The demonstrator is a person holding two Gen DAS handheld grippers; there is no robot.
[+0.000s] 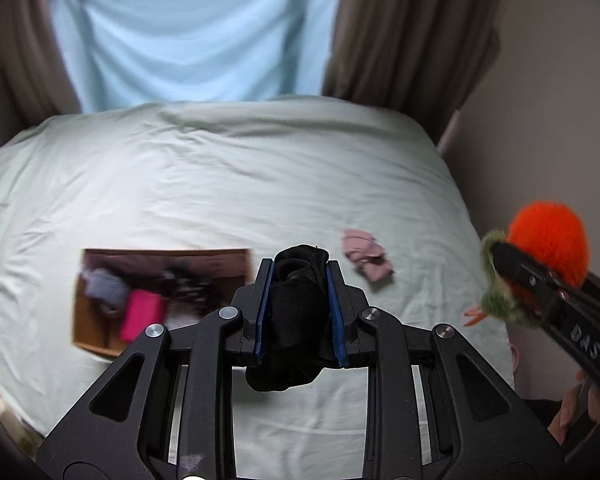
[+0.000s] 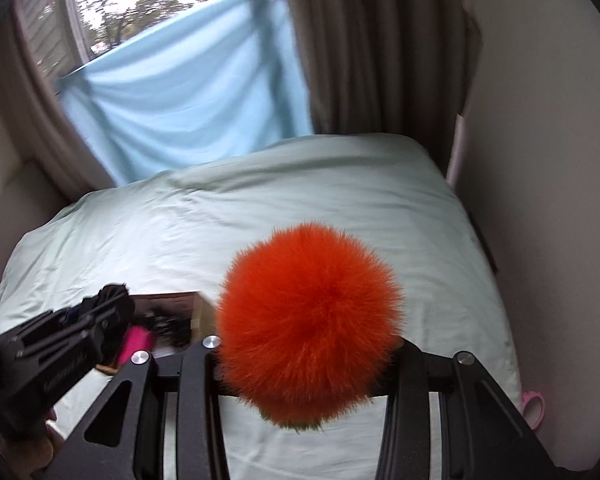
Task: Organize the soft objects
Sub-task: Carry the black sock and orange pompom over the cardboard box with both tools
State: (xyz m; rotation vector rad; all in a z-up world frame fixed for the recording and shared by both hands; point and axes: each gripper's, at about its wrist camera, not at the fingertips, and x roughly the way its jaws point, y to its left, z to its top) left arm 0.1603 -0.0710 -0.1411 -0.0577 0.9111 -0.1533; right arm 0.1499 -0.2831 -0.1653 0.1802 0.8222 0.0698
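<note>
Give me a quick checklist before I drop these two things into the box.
1. Left gripper clamped on black sock bundle: ok.
2. Right gripper holding orange fuzzy toy: ok.
3. Cardboard box open, on the bed: ok.
4. Room left in the box: cannot tell, blurred.
5. Left gripper over the box: not ok, it sits to the left.
6. Pink cloth collected: not ok, lying on the bed.

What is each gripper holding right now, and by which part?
The left gripper clamps a black cloth bundle around its middle. The right gripper pinches an orange fluffy toy at its green base.
</note>
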